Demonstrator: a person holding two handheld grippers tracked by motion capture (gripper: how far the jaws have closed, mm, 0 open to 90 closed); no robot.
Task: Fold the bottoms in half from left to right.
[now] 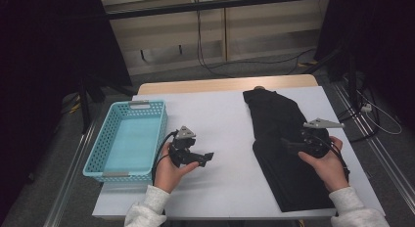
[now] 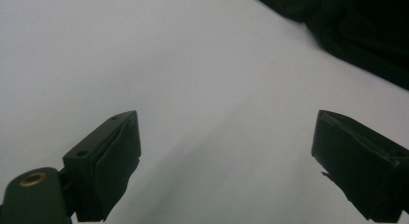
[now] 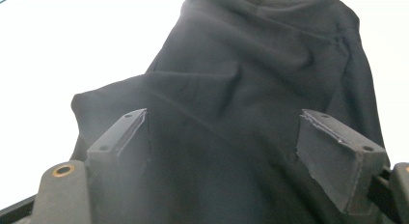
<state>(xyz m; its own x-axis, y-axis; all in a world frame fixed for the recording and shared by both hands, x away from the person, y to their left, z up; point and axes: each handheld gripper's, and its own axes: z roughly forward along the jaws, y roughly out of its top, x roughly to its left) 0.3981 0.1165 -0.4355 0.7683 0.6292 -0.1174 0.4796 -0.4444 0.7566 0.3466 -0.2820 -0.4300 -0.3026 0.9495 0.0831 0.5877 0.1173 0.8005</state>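
At the far left of the white table (image 1: 225, 124), a light blue perforated basket (image 1: 128, 140) is seen, just beside the left gripper (image 1: 208, 158) on its outer side. The left gripper is held low over the bare table surface, its jaws pointed toward the middle of the table and toward the black garment (image 1: 284, 148). In the left gripper view the two black jaws are spread wide, and nothing is caught between them; only white tabletop (image 2: 193, 64) is seen ahead, with an edge of the dark garment (image 2: 357, 35) lying well beyond the jaws at the upper right of that view.

Further right, the black garment is laid out lengthwise on the table, folded into a long strip, well apart from the left gripper and directly beneath the right gripper (image 1: 288, 145). The right gripper is held over the lower half of the cloth, near its right edge, with its jaws pointed toward the middle of the table. In the right gripper view the jaws are set wide apart above the crumpled dark fabric (image 3: 251, 89), and the pads are not pressed on it. A grey three-cornered plate (image 1: 323, 123) is carried on top of the right gripper.
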